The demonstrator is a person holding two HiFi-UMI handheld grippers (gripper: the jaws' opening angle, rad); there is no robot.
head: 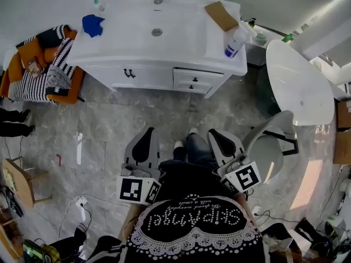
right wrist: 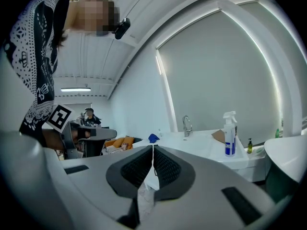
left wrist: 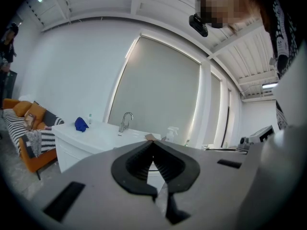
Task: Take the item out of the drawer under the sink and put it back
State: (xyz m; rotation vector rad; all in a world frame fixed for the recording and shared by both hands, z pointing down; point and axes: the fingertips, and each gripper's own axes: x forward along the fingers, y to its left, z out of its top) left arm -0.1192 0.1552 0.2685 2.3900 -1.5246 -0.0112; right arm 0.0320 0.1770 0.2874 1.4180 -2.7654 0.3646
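Note:
The white sink vanity [head: 137, 43] stands across the marble floor from me, and its two small drawers [head: 196, 81] under the basin are closed. No item from a drawer is in sight. In the head view my left gripper [head: 147, 133] and right gripper [head: 216, 136] are held low in front of the person's body, well short of the vanity. Both point toward it. In the left gripper view the left gripper [left wrist: 153, 142] is shut with nothing between its pads. In the right gripper view the right gripper [right wrist: 153, 146] is shut and empty too.
On the vanity top lie a blue cloth [head: 92, 24], a spray bottle [head: 235, 41] and a brown sheet [head: 221, 15]. An orange sofa [head: 41, 64] stands left, a white bathtub [head: 299, 81] right, and a white seat [head: 269, 149] beside the right gripper. Cables trail over the floor [head: 77, 201].

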